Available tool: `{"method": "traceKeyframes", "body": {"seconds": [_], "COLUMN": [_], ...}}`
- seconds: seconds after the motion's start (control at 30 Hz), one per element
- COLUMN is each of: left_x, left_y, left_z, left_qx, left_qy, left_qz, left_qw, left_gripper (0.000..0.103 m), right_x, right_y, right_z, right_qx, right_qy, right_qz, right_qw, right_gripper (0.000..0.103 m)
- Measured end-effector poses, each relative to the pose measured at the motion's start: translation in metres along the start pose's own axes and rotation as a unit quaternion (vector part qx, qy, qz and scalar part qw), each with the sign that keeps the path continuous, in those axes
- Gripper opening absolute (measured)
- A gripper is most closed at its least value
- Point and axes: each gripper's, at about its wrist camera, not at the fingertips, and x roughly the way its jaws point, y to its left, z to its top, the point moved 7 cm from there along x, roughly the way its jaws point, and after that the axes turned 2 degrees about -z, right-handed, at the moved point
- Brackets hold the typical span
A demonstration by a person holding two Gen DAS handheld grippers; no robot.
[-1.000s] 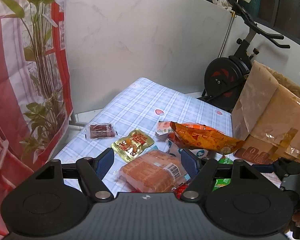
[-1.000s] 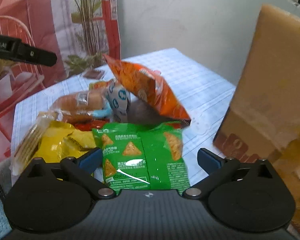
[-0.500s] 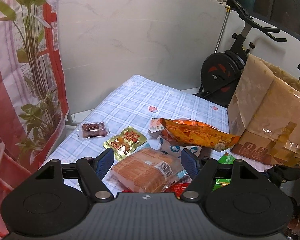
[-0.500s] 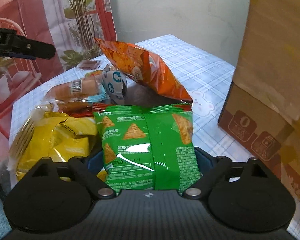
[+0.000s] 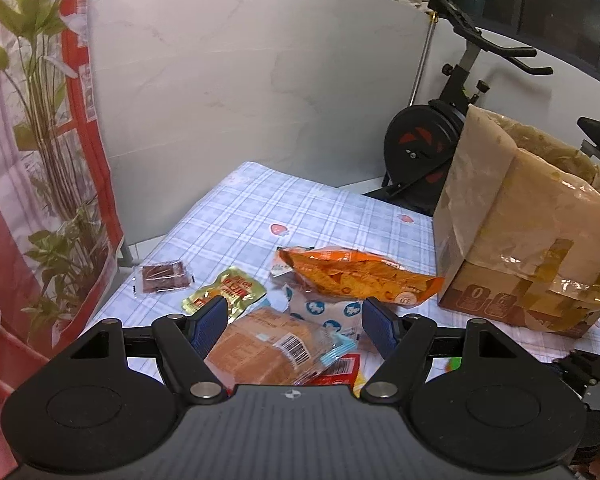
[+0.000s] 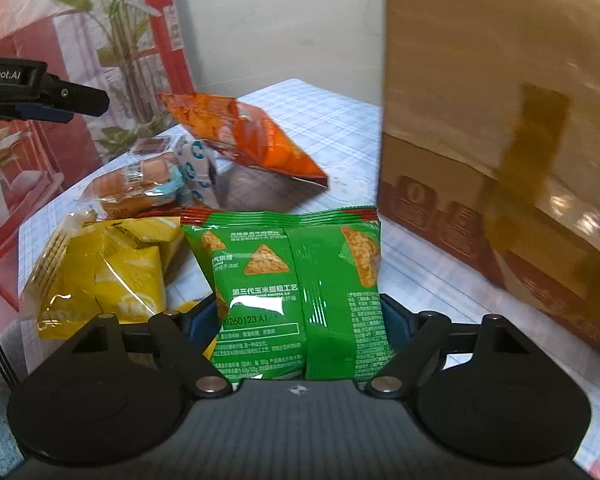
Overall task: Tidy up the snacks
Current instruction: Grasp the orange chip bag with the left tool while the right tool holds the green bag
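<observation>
Hidden: blue pads of right gripper (image 6: 302, 320) mostly covered by green chip bag (image 6: 296, 292); pad contact hard to make out.
Right gripper: jaws closing, green chip bag between them; a second ago they stood wide with the bag lying ahead.
Left gripper (image 5: 294, 322): jaws apart, empty, above bread pack (image 5: 268, 350); unchanged.
Surroundings: orange chip bag (image 5: 352, 276), cardboard box (image 5: 532, 240), checked tablecloth (image 5: 300, 208).

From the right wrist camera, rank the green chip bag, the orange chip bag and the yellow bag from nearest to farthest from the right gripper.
1. Green chip bag: between the closing jaws of the right gripper.
2. Yellow bag: just left of the gripper, on the table.
3. Orange chip bag: farther back, propped up at centre-left.
</observation>
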Motion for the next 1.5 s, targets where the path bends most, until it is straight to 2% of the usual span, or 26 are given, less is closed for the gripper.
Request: {"method": "traceKeyframes", "body": {"seconds": [0.1, 0.43, 0.63, 0.73, 0.93, 1.07, 1.23, 1.37, 1.5], "left_x": [0.0, 0.006, 0.005, 0.008, 0.019, 0.047, 0.106, 0.144, 0.162], "left_y": [0.002, 0.008, 0.004, 0.004, 0.001, -0.003, 0.013, 0.026, 0.019], "left_z": [0.001, 0.007, -0.002, -0.003, 0.027, 0.055, 0.066, 0.056, 0.042], "left_qx": [-0.005, -0.021, -0.015, -0.013, -0.035, -0.051, -0.088, -0.137, -0.121], "left_qy": [-0.005, 0.007, 0.014, 0.014, -0.009, -0.023, 0.028, 0.09, 0.123], "left_qz": [-0.008, -0.018, -0.022, -0.012, -0.026, -0.02, -0.015, -0.051, -0.067], "left_qw": [0.9999, 0.9996, 0.9996, 0.9997, 0.999, 0.9982, 0.9956, 0.9852, 0.9828], "left_gripper": [0.083, 0.083, 0.083, 0.083, 0.083, 0.086, 0.086, 0.085, 0.085], "right_x": [-0.011, -0.034, -0.042, -0.042, -0.045, -0.045, -0.044, -0.043, -0.042], "right_y": [-0.008, -0.039, -0.045, -0.044, -0.04, -0.042, -0.042, -0.047, -0.05], "right_z": [-0.008, -0.033, -0.036, -0.035, -0.035, -0.035, -0.035, -0.036, -0.037], "right_qx": [0.008, 0.057, 0.07, 0.07, 0.062, 0.064, 0.061, 0.063, 0.064], "right_qy": [-0.009, -0.014, -0.02, -0.022, -0.024, -0.023, -0.019, -0.013, -0.009], "right_qz": [-0.021, -0.07, -0.077, -0.078, -0.077, -0.079, -0.079, -0.082, -0.086], "right_qw": [1.0, 0.996, 0.994, 0.994, 0.995, 0.995, 0.995, 0.995, 0.994], "right_gripper": [0.082, 0.082, 0.082, 0.082, 0.082, 0.082, 0.082, 0.082, 0.082]}}
